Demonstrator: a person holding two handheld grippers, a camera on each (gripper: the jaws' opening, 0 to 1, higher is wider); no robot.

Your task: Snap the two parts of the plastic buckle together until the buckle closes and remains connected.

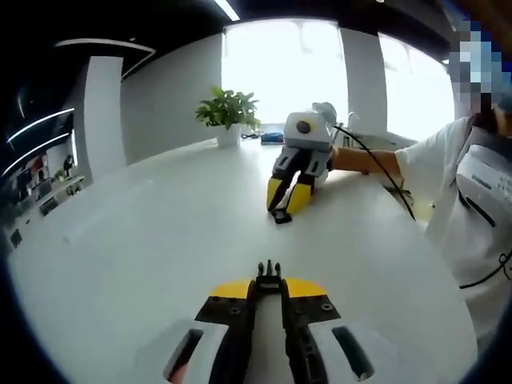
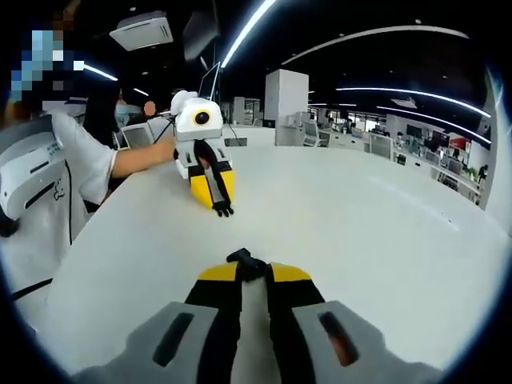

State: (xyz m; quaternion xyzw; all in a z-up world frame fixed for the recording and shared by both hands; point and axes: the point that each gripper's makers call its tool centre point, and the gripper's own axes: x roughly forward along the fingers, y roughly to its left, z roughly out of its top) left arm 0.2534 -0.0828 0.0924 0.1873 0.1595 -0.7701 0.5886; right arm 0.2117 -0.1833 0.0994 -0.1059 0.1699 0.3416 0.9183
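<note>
My left gripper (image 1: 270, 282) is clamped on the black pronged plastic buckle half (image 1: 269, 274); right gripper (image 2: 245, 270) clamped on the black socket half (image 2: 243, 261), well apart over the white round table (image 1: 160, 232).

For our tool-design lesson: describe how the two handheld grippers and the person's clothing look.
Both grippers, left and right, have black jaws with yellow pads on pale grey bodies. Seen across the white table, the right gripper's housing is white with a round lens and black cable. The person wears a white short-sleeved shirt.
</note>
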